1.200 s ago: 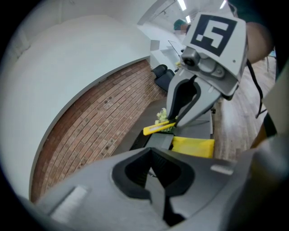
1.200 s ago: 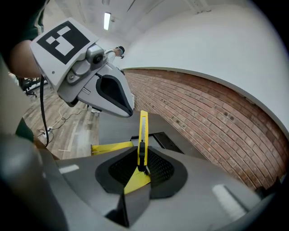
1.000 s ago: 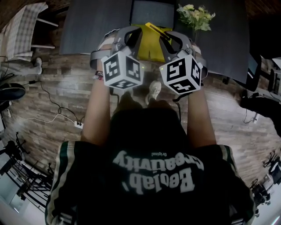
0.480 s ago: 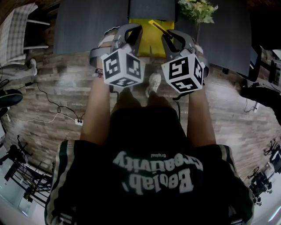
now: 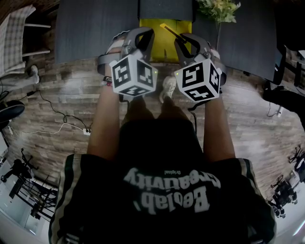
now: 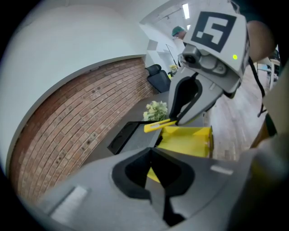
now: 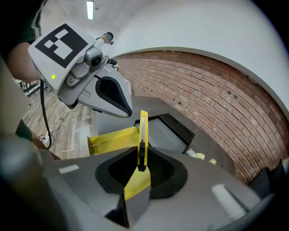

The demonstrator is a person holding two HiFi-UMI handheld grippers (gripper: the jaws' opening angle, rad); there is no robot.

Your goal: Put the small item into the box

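Observation:
My right gripper (image 5: 179, 41) is shut on a yellow utility knife (image 5: 170, 30), which sticks out past its tips over the near side of a yellow box (image 5: 164, 29) on the dark table (image 5: 95, 28). In the right gripper view the knife (image 7: 143, 135) stands on edge between the jaws of my right gripper (image 7: 141, 158), with the box (image 7: 110, 140) below and to the left. My left gripper (image 5: 148, 33) hovers just left of it, shut and empty. In the left gripper view, my left gripper (image 6: 151, 152) points at the box (image 6: 189, 140) and at the knife (image 6: 158, 125).
A black tray (image 7: 169, 131) lies on the table behind the box, and a vase of pale flowers (image 5: 220, 10) stands at its right. A chair (image 5: 24, 33) is at the far left. Cables and a power strip (image 5: 86, 131) lie on the wooden floor.
Both grippers have sunk a little, side by side, toward the yellow box. The knife stays in the right gripper's jaws. The table and box sit higher in the head view.

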